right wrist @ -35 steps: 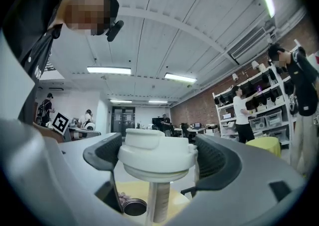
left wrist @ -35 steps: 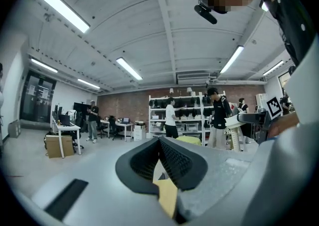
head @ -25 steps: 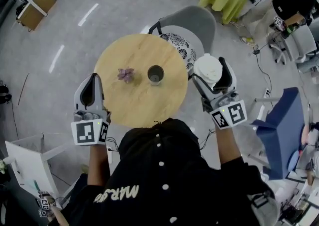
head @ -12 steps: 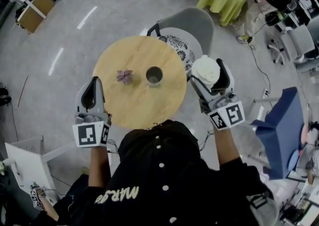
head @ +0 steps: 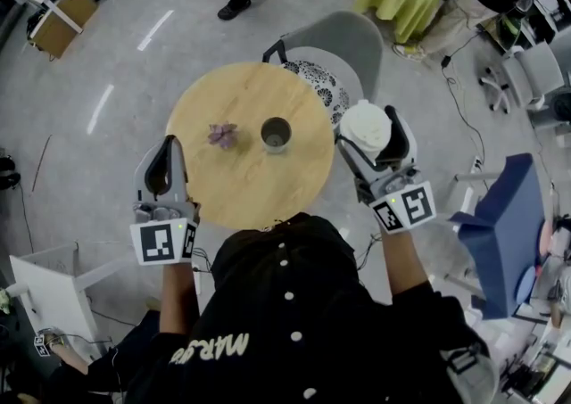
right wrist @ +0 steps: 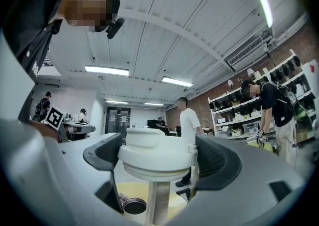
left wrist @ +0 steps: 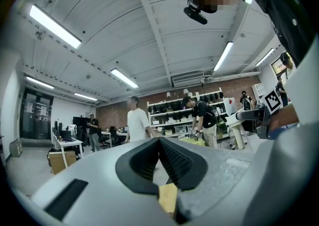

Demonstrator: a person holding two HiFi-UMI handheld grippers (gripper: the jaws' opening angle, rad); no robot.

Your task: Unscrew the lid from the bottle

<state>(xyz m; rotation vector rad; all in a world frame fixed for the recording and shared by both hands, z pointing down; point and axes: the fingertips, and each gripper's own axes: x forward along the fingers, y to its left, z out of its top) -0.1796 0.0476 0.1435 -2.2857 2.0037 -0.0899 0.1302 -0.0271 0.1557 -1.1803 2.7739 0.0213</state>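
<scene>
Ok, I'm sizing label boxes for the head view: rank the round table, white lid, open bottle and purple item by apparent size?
1. round table, clearly largest.
2. white lid, though it sits nearer the camera, which inflates it.
3. open bottle and purple item: they look alike, so unranked.

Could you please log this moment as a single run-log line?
left tool: shut, empty | right tool: shut on lid | bottle: open, upright on table

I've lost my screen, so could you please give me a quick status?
Left gripper shut, empty. Right gripper shut on lid, beside table. Bottle open on table. Purple flower beside it, apart.
</scene>
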